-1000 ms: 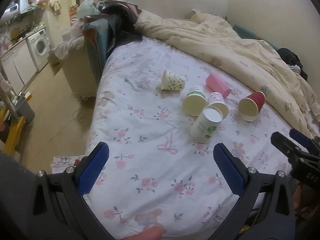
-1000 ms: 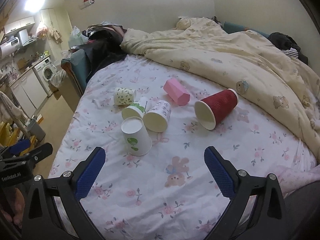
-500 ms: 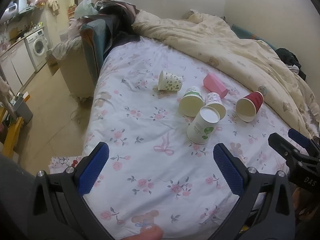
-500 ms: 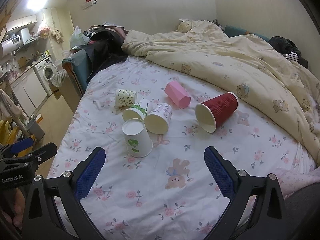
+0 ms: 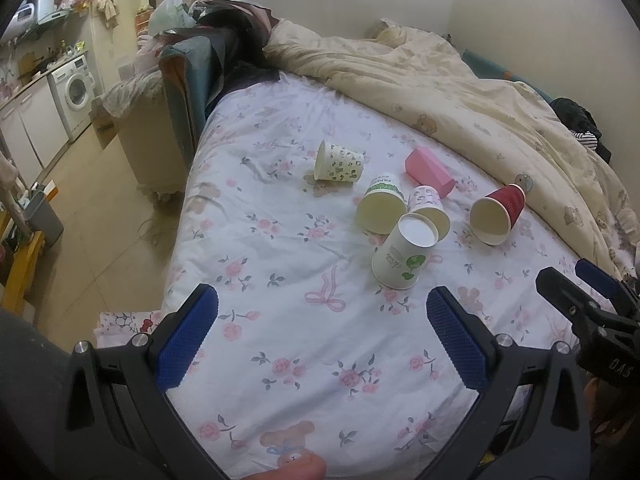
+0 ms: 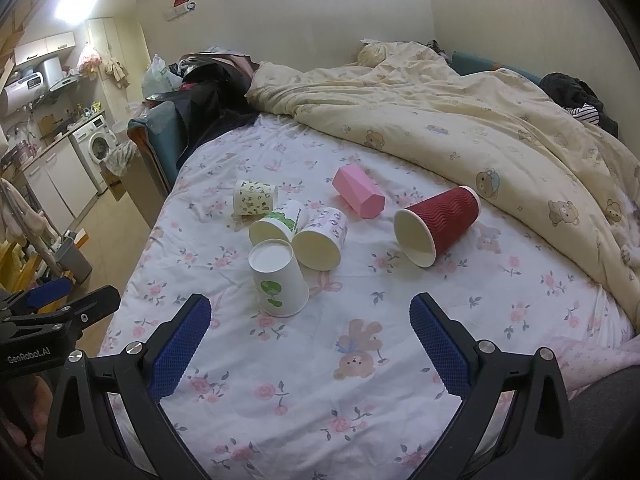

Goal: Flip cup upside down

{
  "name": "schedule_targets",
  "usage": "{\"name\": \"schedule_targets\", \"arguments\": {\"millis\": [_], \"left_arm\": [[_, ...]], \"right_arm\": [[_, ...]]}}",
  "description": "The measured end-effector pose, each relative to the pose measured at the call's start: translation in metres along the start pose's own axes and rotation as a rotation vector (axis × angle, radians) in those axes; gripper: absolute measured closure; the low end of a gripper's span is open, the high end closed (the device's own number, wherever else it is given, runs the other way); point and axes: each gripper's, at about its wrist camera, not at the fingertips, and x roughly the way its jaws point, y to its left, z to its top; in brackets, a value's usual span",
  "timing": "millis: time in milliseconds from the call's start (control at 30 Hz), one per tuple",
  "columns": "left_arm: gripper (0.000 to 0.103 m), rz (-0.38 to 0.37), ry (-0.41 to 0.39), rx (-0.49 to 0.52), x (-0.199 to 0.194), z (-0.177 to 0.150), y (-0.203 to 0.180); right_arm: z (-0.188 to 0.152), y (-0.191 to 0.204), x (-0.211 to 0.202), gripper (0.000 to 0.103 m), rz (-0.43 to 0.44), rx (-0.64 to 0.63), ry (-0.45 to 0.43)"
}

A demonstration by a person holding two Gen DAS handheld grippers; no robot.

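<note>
Both the left claw (image 5: pixel 320 344) and right claw (image 6: pixel 312 344) gape apart over the bed (image 6: pixel 280 392); the green-leaf paper cup (image 6: pixel 278 282) stands inverted mid-bed.

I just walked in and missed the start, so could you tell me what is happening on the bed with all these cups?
A person holds a gripper in each hand over the bed; the left gripper and right gripper are both open and hold nothing. One white cup with a green print stands upside down. The red cup, the pink cup and three other paper cups lie on their sides, not yet flipped.
</note>
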Motion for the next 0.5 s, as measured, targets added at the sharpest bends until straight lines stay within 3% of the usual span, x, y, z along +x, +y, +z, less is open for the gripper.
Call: {"name": "schedule_targets", "arguments": {"millis": [500], "left_arm": [[0.000, -0.001, 0.005, 0.000, 0.0012, -0.0020, -0.0012]], "right_arm": [[-0.0006, 0.0003, 0.0004, 0.001, 0.005, 0.003, 0.003]]}}
